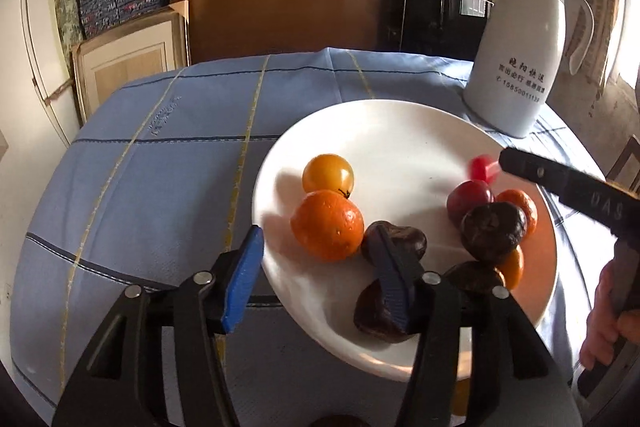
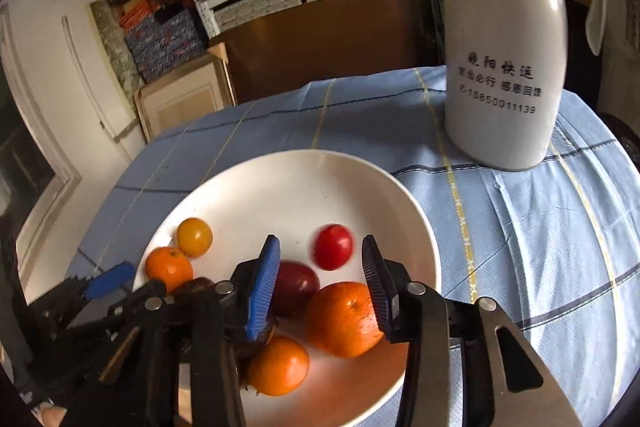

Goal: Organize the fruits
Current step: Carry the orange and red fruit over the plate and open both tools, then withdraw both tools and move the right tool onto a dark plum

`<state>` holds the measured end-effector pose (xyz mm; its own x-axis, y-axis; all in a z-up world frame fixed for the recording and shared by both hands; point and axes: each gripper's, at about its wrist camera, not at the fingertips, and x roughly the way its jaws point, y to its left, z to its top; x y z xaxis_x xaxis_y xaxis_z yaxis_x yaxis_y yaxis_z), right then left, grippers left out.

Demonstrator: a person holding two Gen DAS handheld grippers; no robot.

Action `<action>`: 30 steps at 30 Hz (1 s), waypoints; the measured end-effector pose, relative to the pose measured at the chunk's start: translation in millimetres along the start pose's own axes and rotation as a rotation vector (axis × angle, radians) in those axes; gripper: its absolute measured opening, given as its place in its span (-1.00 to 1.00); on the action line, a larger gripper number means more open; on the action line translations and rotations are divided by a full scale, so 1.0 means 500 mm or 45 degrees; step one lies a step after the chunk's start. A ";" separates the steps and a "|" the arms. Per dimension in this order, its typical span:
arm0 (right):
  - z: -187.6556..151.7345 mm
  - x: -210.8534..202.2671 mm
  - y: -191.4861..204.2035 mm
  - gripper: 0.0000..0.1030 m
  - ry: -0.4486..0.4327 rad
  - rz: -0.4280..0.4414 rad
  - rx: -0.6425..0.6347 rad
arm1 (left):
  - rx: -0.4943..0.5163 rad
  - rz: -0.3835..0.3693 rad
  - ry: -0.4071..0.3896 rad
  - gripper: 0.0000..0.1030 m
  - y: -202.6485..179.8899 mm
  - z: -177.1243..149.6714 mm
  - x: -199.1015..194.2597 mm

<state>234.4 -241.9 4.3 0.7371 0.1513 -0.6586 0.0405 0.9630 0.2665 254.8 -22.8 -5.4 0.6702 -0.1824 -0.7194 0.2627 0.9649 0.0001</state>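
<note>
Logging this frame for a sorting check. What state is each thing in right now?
Left gripper: open, empty, over the plate's near rim.
Right gripper: open, empty, above the fruit.
Plate: upright on the cloth, holding fruit.
Red tomato: loose on the plate, blurred.
Yellow tomato: resting against an orange.
Jug: upright on the cloth; whether its lid is shut cannot be told.

left gripper (image 1: pixel 320 273) hangs open over fruit plate (image 1: pixel 360 131).

White plate (image 2: pixel 400 211), orange mandarins (image 2: pixel 344 319), red tomato (image 2: pixel 333 247), blue checked tablecloth (image 2: pixel 520 247), white jug (image 2: pixel 506 67)
</note>
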 end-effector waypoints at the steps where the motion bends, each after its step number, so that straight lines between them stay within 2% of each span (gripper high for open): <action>1: 0.000 -0.002 -0.001 -0.17 0.003 0.007 0.006 | 0.003 0.006 -0.007 0.19 -0.001 -0.002 -0.005; 3: -0.001 -0.020 0.002 -0.17 -0.009 0.013 0.003 | -0.001 0.016 -0.023 0.29 0.000 -0.008 -0.020; 7: -0.015 -0.071 0.028 -0.13 -0.037 0.024 -0.033 | -0.013 0.005 -0.039 0.30 0.005 -0.037 -0.066; 8: -0.026 -0.090 0.039 -0.04 -0.046 0.033 -0.054 | -0.011 0.007 -0.046 0.33 0.006 -0.044 -0.077; 11: -0.069 -0.136 0.063 0.15 -0.073 0.042 -0.097 | -0.013 0.033 -0.090 0.59 0.012 -0.079 -0.125; 13: -0.106 -0.158 0.072 0.22 -0.066 0.053 -0.120 | -0.005 0.064 -0.105 0.64 0.015 -0.110 -0.153; 16: -0.164 -0.181 0.071 0.36 -0.040 0.075 -0.130 | -0.012 0.058 -0.079 0.71 0.019 -0.153 -0.171; 19: -0.227 -0.200 0.078 0.37 0.014 0.091 -0.171 | 0.008 0.093 -0.031 0.72 0.013 -0.185 -0.170; 23: -0.288 -0.232 0.102 0.38 0.042 0.110 -0.282 | 0.015 0.114 -0.020 0.74 0.012 -0.204 -0.172; 26: -0.316 -0.240 0.119 0.38 0.070 0.122 -0.348 | 0.002 0.142 -0.020 0.82 0.018 -0.211 -0.175; 30: -0.340 -0.237 0.138 0.38 0.103 0.091 -0.428 | -0.028 0.142 -0.004 0.82 0.029 -0.211 -0.172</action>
<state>35.3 -155.5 -19.1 0.6740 0.2252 -0.7036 -0.2434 0.9669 0.0764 127.5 26.7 -17.0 0.6967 -0.0744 -0.7135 0.1712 0.9831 0.0646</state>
